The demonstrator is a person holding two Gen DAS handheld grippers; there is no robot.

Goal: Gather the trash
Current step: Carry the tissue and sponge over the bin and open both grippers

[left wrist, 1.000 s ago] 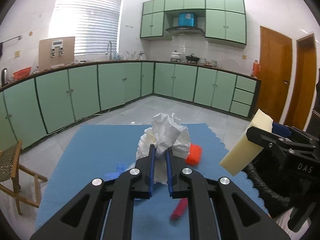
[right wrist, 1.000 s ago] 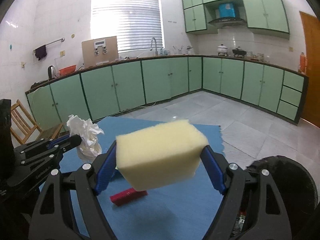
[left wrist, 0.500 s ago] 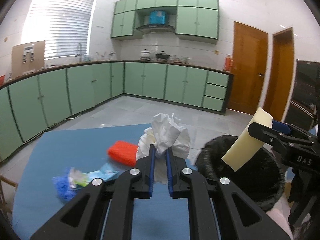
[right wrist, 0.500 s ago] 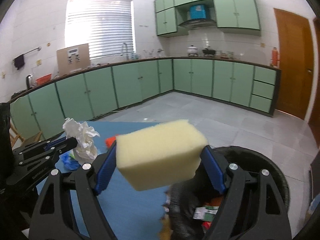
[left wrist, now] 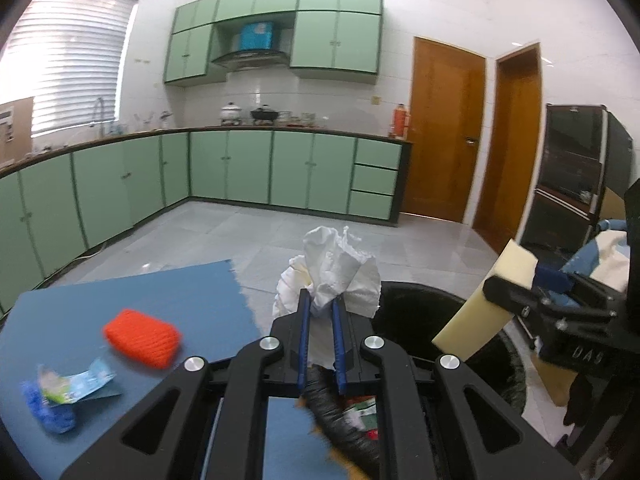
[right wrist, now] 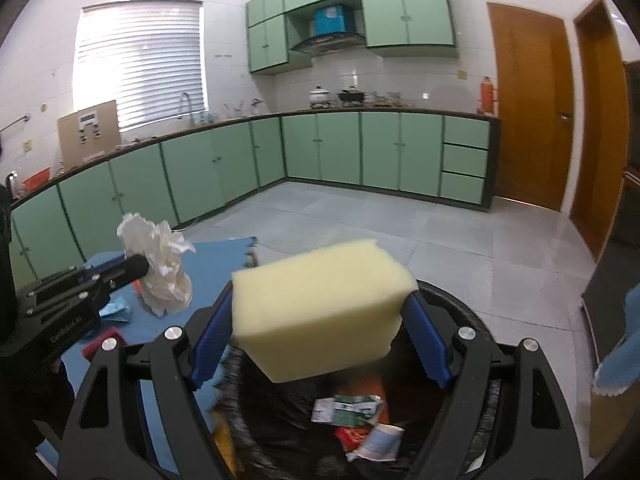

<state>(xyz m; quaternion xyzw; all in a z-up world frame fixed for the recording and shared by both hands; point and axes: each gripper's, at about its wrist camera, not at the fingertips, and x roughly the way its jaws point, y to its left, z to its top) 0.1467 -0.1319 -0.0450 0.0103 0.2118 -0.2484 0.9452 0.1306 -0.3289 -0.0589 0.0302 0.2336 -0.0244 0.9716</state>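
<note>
My left gripper (left wrist: 320,300) is shut on a crumpled white tissue (left wrist: 336,268) and holds it at the near rim of a black-lined trash bin (left wrist: 420,304). The tissue also shows in the right wrist view (right wrist: 160,268). My right gripper (right wrist: 320,312) is shut on a pale yellow sponge block (right wrist: 320,304), held over the open bin (right wrist: 460,312); the sponge shows in the left wrist view (left wrist: 480,304). Wrappers (right wrist: 352,408) lie inside the bin.
A blue mat (left wrist: 160,304) covers the table on the left. On it lie an orange knitted scrubber (left wrist: 142,336), a blue-green wrapper (left wrist: 76,384) and a blue crumpled piece (left wrist: 48,408). Green kitchen cabinets (left wrist: 280,172) and wooden doors (left wrist: 444,128) stand behind.
Both grippers have swung right, from over the blue mat to the black bin. The tissue and the sponge stay gripped; the bin's contents now show under the sponge.
</note>
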